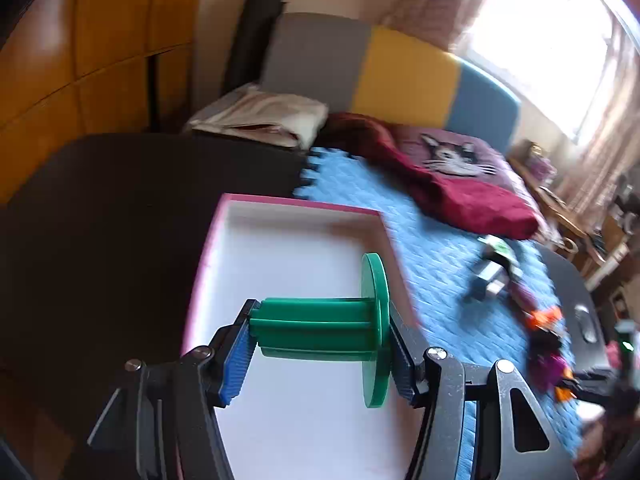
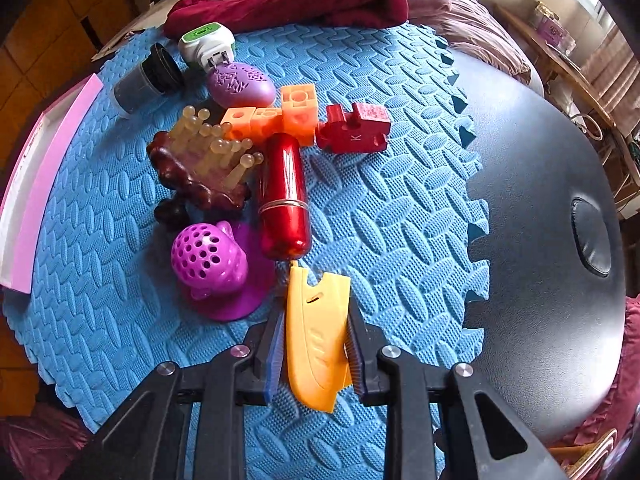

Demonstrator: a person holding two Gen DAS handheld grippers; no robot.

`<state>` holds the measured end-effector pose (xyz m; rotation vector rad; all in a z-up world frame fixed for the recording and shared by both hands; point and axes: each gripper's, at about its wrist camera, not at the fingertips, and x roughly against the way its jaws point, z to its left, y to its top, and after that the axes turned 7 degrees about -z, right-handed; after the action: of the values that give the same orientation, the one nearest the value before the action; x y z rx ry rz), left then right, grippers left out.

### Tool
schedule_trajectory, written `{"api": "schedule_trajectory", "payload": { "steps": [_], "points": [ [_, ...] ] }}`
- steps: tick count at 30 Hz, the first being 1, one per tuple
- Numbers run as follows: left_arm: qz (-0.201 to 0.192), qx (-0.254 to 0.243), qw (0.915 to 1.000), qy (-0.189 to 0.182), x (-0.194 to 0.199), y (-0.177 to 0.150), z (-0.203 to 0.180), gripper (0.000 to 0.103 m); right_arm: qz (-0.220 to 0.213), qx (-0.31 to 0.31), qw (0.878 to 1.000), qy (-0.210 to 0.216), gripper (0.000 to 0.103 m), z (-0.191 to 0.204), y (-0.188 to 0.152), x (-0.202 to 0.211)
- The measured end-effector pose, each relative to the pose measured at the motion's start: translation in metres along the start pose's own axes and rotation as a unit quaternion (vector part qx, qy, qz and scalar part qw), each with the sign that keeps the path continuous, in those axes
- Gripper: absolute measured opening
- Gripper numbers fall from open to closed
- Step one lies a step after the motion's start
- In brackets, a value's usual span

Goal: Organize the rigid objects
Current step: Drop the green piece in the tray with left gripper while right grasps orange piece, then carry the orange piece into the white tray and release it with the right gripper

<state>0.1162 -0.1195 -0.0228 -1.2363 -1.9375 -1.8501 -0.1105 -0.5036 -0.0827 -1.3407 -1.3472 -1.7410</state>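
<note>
My left gripper (image 1: 320, 344) is shut on a green ribbed spool (image 1: 316, 330) with a round flange, held crosswise over the white inside of a pink-rimmed box (image 1: 280, 240). My right gripper (image 2: 314, 344) is shut on a yellow-orange plastic piece (image 2: 316, 336), gripped by its flat sides just above the blue foam mat (image 2: 400, 200). Ahead of it on the mat lie a red glossy capsule (image 2: 284, 196), a purple perforated ball on a base (image 2: 208, 260), a brown knobbed massager (image 2: 200, 168), orange blocks (image 2: 276, 116), a red puzzle piece (image 2: 354, 128), a purple egg (image 2: 240, 84), a dark jar (image 2: 144, 80) and a white-green plug (image 2: 206, 42).
The pink box edge (image 2: 40, 184) lies left of the mat in the right wrist view. A dark red cloth (image 2: 288, 4) lies beyond the pile. A black padded surface (image 2: 552, 240) borders the mat on the right. A cat-print pillow (image 1: 456, 156) and folded cloth (image 1: 260, 116) lie further back.
</note>
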Motion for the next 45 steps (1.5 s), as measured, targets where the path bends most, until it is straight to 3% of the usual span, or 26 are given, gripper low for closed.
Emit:
{"api": "schedule_trajectory", "payload": {
  "steps": [4,12,16,19,27,35,45],
  "points": [
    [0.018,0.019,0.9995,0.019,-0.028,0.005,0.02,0.06,0.0,0.007,1.0,-0.006,0.027,0.0,0.001,-0.001],
    [0.027,0.036,0.9987,0.025,-0.067,0.025,0.023,0.06,-0.001,0.008,1.0,-0.008,0.027,0.01,-0.001,0.004],
    [0.031,0.04,0.9983,0.027,-0.079,0.027,0.025,0.07,-0.001,0.007,1.0,-0.007,0.027,0.008,-0.002,0.004],
    [0.028,0.046,0.9984,0.019,-0.074,0.021,0.026,0.081,-0.001,0.009,1.0,-0.008,0.027,0.007,-0.001,0.003],
    [0.001,0.039,0.9989,0.026,-0.021,-0.024,0.021,0.081,-0.001,0.007,1.0,-0.006,0.027,0.005,-0.001,0.002],
    [0.004,0.007,0.9998,-0.018,0.011,-0.062,-0.008,0.081,-0.002,0.005,1.0,-0.006,0.027,0.005,-0.001,0.002],
    [0.078,0.003,0.9914,-0.104,-0.005,-0.096,-0.059,0.079,-0.003,-0.01,1.0,-0.001,0.027,0.0,-0.003,0.001]
  ]
}}
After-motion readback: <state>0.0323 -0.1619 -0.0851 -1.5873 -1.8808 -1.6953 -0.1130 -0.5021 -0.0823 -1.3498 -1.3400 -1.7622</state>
